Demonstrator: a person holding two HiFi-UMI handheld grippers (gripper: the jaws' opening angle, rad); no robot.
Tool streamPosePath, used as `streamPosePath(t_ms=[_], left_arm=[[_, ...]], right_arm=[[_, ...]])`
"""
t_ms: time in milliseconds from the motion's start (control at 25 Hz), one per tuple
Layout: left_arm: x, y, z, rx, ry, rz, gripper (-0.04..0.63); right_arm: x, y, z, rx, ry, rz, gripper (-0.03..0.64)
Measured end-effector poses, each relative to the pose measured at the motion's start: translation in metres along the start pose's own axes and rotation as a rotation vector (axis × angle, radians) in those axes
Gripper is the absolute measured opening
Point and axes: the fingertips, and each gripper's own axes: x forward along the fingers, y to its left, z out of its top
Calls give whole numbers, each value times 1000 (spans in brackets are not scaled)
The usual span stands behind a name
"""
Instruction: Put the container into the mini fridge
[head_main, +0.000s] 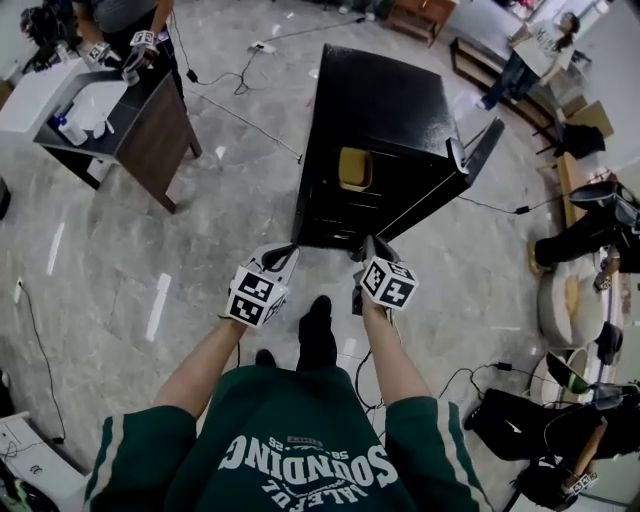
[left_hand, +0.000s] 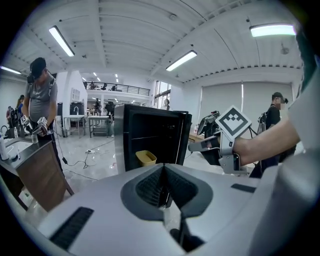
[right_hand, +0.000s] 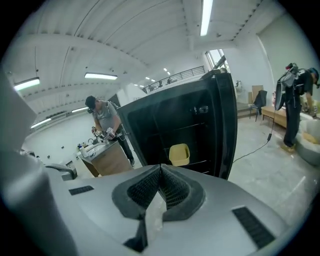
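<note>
A black mini fridge stands on the floor ahead of me with its door swung open to the right. A yellow container sits on a shelf inside it, also seen as the yellow container and the yellow container in the gripper views. My left gripper and right gripper hover side by side just in front of the fridge, apart from it. Both are shut with nothing held; the jaws meet in each gripper view.
A dark-wood cabinet with a white sink top stands at the far left, where a person works with grippers. Cables trail across the floor. More people and furniture line the right side.
</note>
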Motion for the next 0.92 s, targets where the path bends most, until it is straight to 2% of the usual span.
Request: streamPosePath(t_ms=[440,920], left_arm=[[-21,-20,2,34,-4,-21,15],[-31,-35,1,46,-9,-23,15]], right_arm=[[-57,20,-17,-64,-63,24,34],[-77,28,-26,-100,-68,48,34]])
